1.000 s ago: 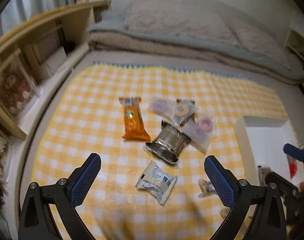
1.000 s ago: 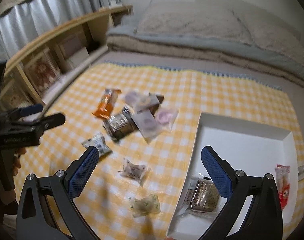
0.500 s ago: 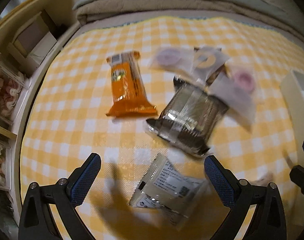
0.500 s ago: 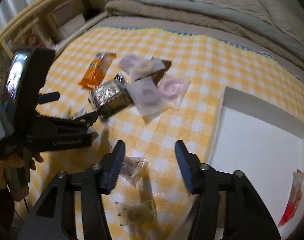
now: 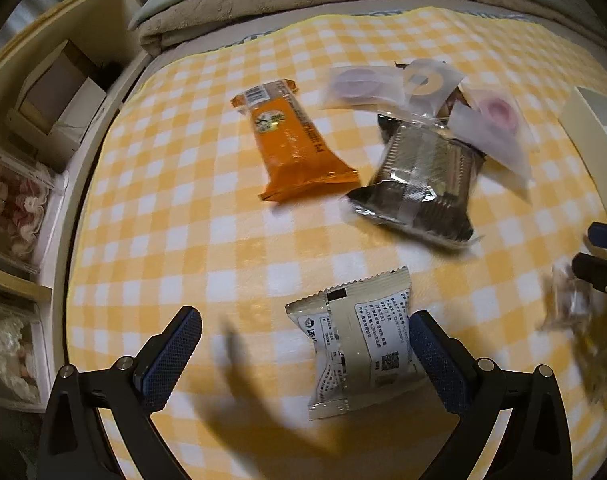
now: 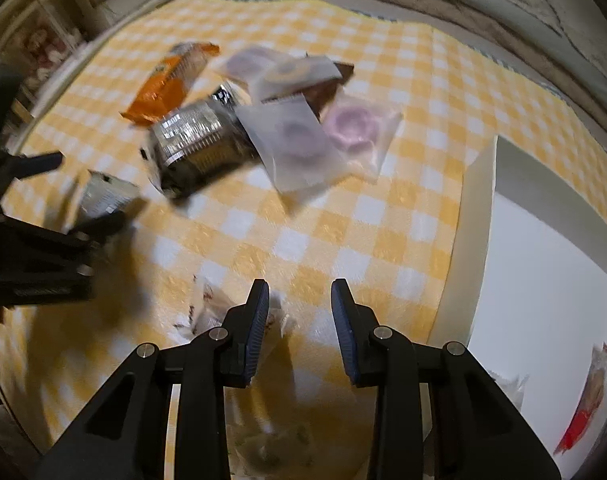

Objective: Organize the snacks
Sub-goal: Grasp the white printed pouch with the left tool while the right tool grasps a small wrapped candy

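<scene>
While the left jaws gape, the white snack packet [image 5: 357,350] lies between them, untouched

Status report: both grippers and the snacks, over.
Left gripper open over the white snack packet. Right gripper has just been closing, nothing gripped; small clear snack packet beside its left finger. Nothing blocking.

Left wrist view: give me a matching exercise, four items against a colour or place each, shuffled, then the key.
Items
1. long snack bar
2. ridged foil pack
3. cream sachet with printed label
4. left gripper

Descriptions
A. silver and dark, right of the orange one
B. jaws wide apart
C. orange wrapper
D. lies nearest the camera, beside the right-hand finger

Pairs: 1-C, 2-A, 3-D, 4-B
</scene>
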`<state>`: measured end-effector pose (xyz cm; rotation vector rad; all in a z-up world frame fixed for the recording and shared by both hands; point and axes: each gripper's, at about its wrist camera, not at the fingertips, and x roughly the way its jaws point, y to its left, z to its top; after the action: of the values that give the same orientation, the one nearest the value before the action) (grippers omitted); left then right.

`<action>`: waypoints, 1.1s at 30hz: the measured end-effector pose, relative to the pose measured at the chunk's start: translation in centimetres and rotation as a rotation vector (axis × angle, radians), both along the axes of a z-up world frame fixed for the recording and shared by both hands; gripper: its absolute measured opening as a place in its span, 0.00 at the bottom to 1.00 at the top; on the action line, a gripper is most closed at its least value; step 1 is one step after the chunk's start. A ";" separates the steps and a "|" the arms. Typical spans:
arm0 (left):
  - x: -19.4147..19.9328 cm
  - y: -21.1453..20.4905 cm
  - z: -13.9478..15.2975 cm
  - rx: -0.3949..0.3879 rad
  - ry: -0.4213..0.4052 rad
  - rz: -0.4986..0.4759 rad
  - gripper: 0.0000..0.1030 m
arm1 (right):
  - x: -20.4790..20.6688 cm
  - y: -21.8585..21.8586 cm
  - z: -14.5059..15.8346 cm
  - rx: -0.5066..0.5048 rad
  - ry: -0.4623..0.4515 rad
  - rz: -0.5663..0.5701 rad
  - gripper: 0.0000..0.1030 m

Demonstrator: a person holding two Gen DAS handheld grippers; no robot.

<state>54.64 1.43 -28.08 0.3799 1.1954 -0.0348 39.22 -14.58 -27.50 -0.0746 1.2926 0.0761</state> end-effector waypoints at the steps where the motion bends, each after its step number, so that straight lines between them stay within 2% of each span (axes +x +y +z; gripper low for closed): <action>1: -0.1 0.4 0.2 -0.005 -0.003 -0.001 1.00 | -0.2 0.0 0.0 -0.002 0.008 0.000 0.32; 7: -1.5 1.3 0.8 -0.007 0.021 -0.026 1.00 | -1.5 1.0 0.4 0.018 0.050 0.034 0.32; 9: -1.2 1.9 0.8 -0.013 0.034 -0.018 1.00 | -1.8 1.2 1.1 0.017 0.039 0.031 0.32; 13: -2.1 3.4 1.6 -0.075 0.062 0.021 1.00 | -1.7 0.1 2.3 0.124 0.023 -0.084 0.36; 15: -2.4 3.3 2.1 -0.110 0.058 0.018 0.94 | -1.5 -0.2 2.5 0.190 0.028 -0.132 0.41; 17: -2.6 3.2 2.3 -0.137 0.062 -0.009 0.76 | -1.3 -0.1 2.3 0.208 0.036 -0.144 0.47; 20: -3.1 2.7 2.3 -0.154 0.087 -0.052 0.62 | -1.1 0.6 1.7 0.208 0.061 -0.132 0.51; 21: -3.5 2.6 2.6 -0.152 0.092 -0.063 0.61 | -1.1 0.9 1.3 0.204 0.077 -0.125 0.52; 23: -3.6 2.2 2.1 -0.148 0.114 -0.091 0.49 | -1.0 1.4 0.6 0.193 0.097 -0.112 0.58; 27: -3.7 2.0 1.9 -0.147 0.119 -0.091 0.46 | -0.8 2.0 -0.3 0.153 0.107 -0.083 0.58; 30: -3.8 2.2 2.1 -0.153 0.111 -0.079 0.44 | -0.6 2.5 -0.5 0.147 0.107 -0.057 0.49; 33: -3.7 2.0 2.3 -0.154 0.091 -0.066 0.42 | -0.7 2.9 -0.3 0.148 0.093 -0.037 0.32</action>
<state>50.92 3.45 -25.77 0.2843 1.2608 -0.2024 38.57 -11.66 -27.78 0.0803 1.3770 0.1441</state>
